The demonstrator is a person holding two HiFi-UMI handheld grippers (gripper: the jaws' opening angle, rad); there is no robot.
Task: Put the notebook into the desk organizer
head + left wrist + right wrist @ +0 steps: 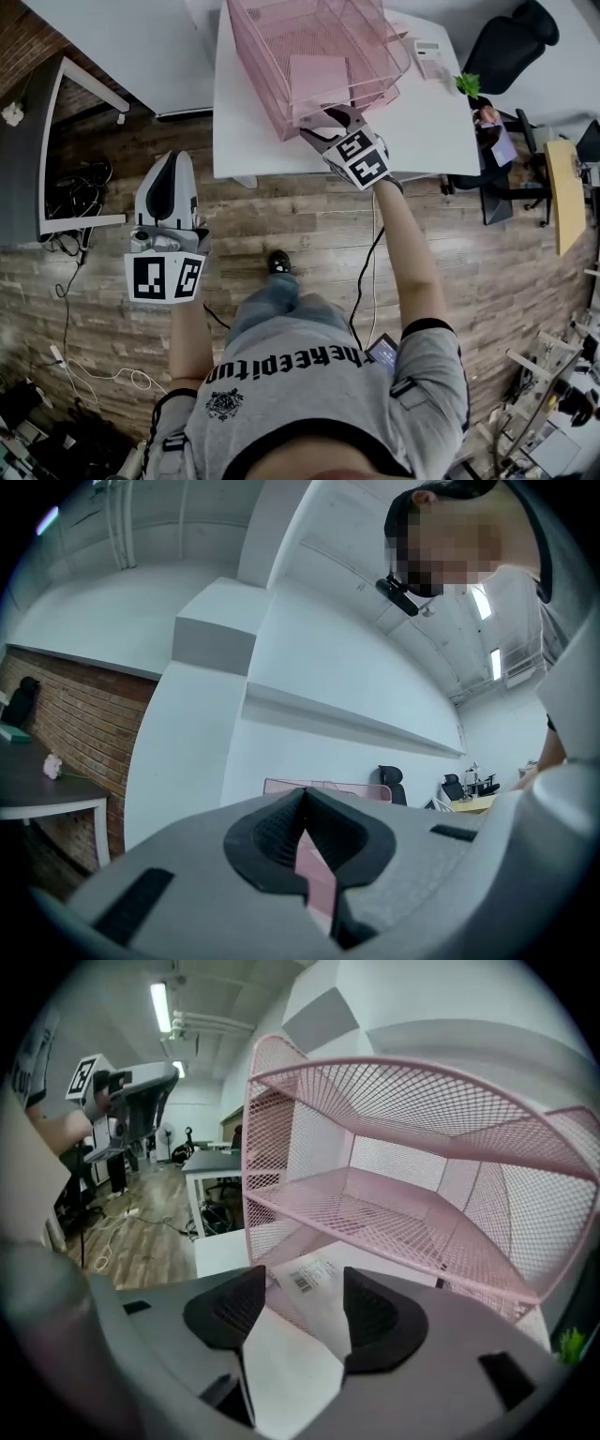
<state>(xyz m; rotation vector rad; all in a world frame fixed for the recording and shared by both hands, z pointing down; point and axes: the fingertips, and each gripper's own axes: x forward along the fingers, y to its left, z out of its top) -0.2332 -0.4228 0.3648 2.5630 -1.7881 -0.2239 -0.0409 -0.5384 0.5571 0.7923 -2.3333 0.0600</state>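
Your grey shirt point(319, 394) sits nearest. Beyond it, your left tongs point(172, 173) hang closed and empty over the floor point(281, 220), likely just kept out of the way. At the desk's point(422, 122) near edge your right tongs point(330, 120) stand open. The pink notebook point(319, 77) lies inside the mesh desk organizer's point(253, 56) bottom tray, apparently delivered.
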